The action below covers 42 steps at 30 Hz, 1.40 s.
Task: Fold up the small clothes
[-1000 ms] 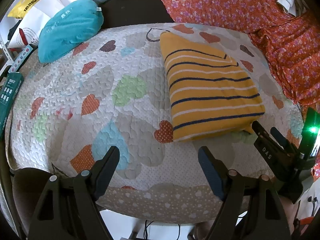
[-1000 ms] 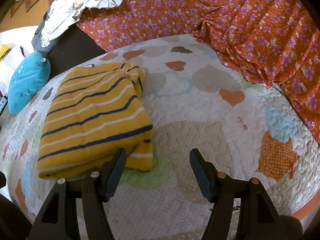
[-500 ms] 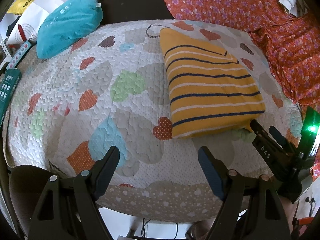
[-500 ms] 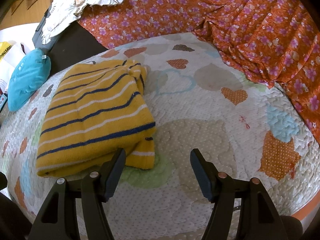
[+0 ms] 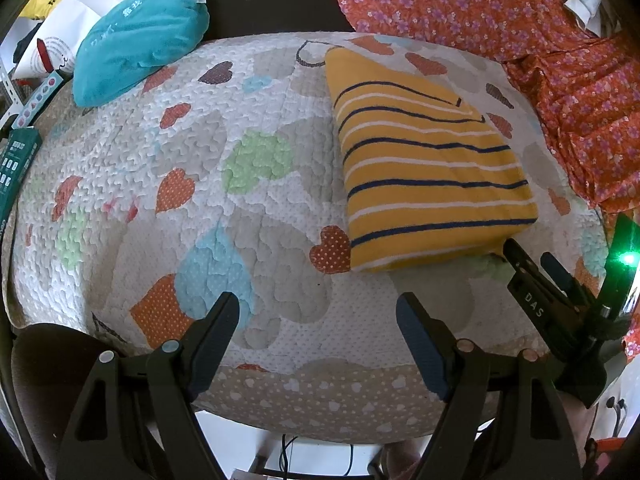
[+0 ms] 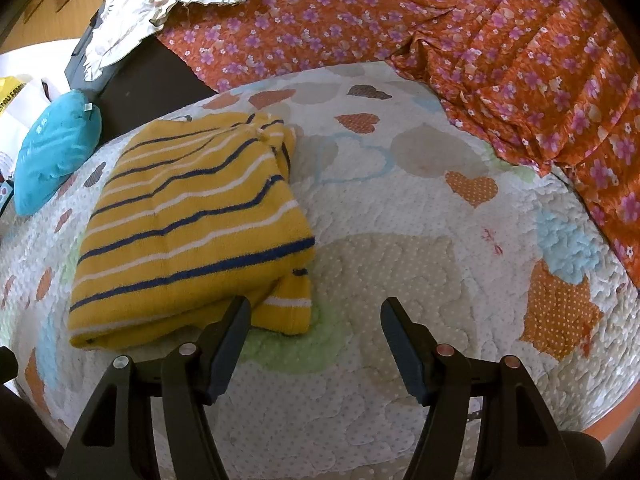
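The yellow striped garment (image 5: 432, 168) lies folded on the heart-print quilt (image 5: 256, 208), toward its right side and nearer the far edge than the near one. The left gripper (image 5: 318, 320) hovers over the quilt's near edge, jaws spread wide, nothing between them. Off to the right in this same view sits the right gripper (image 5: 532, 258), its fingertips just beside the garment's near right corner; whether they touch the cloth cannot be told from here.

The right wrist view answers more: the right gripper (image 6: 316, 320) is spread too, holding nothing, its left finger (image 6: 230, 332) in front of the garment's (image 6: 192, 224) near edge. This view shows a cuff-like layer poking out from under the fold at the near right corner, which the left view hides. It also shows the orange floral fabric (image 6: 500, 44) overlapping the quilt's (image 6: 420, 264) far right edge.

The teal pillow (image 5: 136, 36) rests on the quilt's far left corner, well apart from the garment.
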Available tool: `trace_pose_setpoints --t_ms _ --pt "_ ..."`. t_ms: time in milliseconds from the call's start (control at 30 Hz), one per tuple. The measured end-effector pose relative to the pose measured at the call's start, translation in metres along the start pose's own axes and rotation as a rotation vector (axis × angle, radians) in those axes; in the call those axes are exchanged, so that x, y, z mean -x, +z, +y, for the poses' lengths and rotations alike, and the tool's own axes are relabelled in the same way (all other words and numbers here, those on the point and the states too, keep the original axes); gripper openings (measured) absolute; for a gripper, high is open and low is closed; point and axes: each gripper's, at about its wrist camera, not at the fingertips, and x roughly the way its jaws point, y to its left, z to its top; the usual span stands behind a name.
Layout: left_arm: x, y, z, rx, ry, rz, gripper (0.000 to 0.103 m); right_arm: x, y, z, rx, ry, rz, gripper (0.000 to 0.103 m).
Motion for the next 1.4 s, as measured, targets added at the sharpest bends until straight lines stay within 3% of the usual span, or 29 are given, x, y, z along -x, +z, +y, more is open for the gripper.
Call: trace_pose_setpoints --t_ms 1400 --pt "-0.02 -0.003 0.017 0.036 -0.046 0.053 0.08 -0.009 -0.009 0.007 0.046 -0.032 0.034 0.072"
